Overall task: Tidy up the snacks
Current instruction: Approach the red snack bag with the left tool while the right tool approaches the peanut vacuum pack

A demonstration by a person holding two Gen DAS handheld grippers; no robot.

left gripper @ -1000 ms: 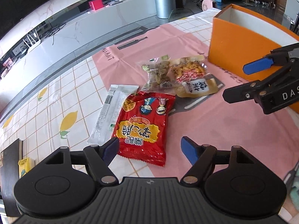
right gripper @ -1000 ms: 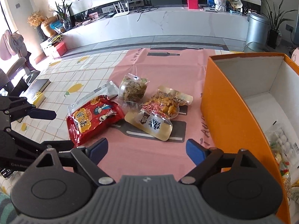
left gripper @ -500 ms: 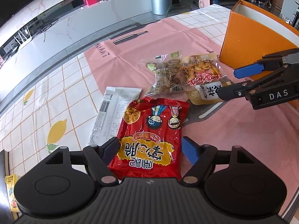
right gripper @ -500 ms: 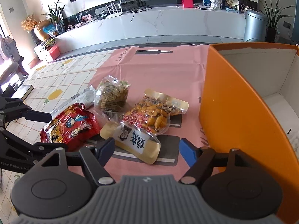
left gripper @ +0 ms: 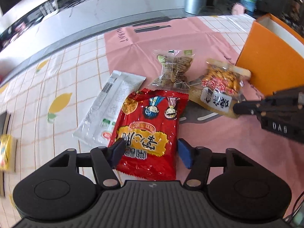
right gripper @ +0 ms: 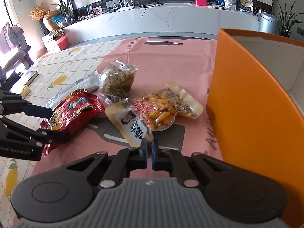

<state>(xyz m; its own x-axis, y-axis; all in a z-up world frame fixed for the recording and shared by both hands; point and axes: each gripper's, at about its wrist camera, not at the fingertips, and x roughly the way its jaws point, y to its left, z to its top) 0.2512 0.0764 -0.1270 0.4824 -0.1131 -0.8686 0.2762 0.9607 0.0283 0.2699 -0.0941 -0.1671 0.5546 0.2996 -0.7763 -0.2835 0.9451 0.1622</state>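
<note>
From the left wrist, the left gripper [left gripper: 150, 154] was closing its jaws across the near end of the red bag [left gripper: 147, 131], which lay on the pink mat [left gripper: 218, 144] beside a white packet [left gripper: 112, 112]; whether the pads pressed it yet could not be told.

From the right wrist, the right gripper [right gripper: 149, 153] had its jaws pinched together on the near corner of the beige pouch [right gripper: 129, 123], just beside the orange box [right gripper: 252, 114].

Both grasps looked underway; next, each snack probably needed lifting over the box wall.
</note>
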